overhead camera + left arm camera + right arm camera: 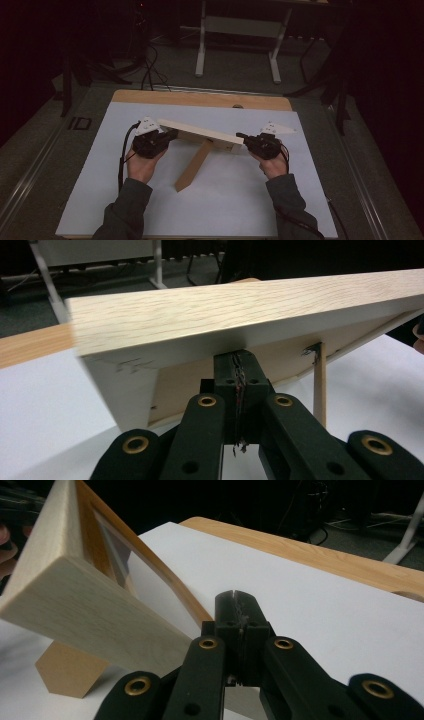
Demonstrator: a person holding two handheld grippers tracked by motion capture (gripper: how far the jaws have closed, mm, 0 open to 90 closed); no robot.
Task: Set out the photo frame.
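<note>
The wooden picture frame (200,133) hangs tilted between my two tongs, above a white sheet (225,200) that covers most of the table (200,98). In the high view my left gripper (167,136) meets the frame's left end and my right gripper (241,135) meets its right end, the frame spanning the gap between them. The left end rides a little higher than the right.

From the frame's back a flat wooden stand leg (192,167) slants down toward my side, its pointed tip reaching the white sheet midway between my hands.

In the left gripper view, the jaws are pressed together with nothing between them, their tips tucked under the frame's pale edge (240,315) and against its underside. A thin wooden strut (319,385) shows just to the right of those jaws.

In the right gripper view, the jaws are likewise closed tight on nothing. The frame's corner (75,610) sits just left of them, its glass side facing the tongs, and the stand leg's end (70,675) rests on the sheet below that corner. I cannot tell whether these jaws actually touch the frame.
</note>
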